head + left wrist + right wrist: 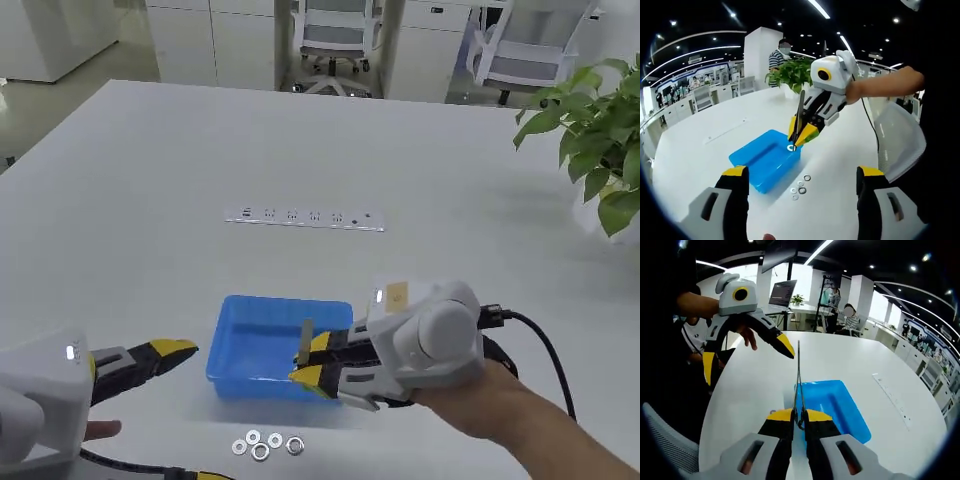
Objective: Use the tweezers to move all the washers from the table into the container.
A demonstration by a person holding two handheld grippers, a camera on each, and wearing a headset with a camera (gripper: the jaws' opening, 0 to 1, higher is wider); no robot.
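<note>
I am squeezing the tweezers (799,117) in my right fingers (777,416), holding one washer (791,147) over the container (240,335), while more washers (262,443) are lying beside it and my left fingers (735,172) are hanging apart.

Table: we see a white table (150,200).
Container: we find a blue container (285,301) resting on it.
Washers: we count a small cluster of washers (262,443) just before the container, not touching it.
Socket strip: we see a socket strip (304,217) lying flat, well beyond the container.

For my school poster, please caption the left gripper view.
Right gripper holds tweezers gripping a washer over the container; more washers lie on the table.
</note>
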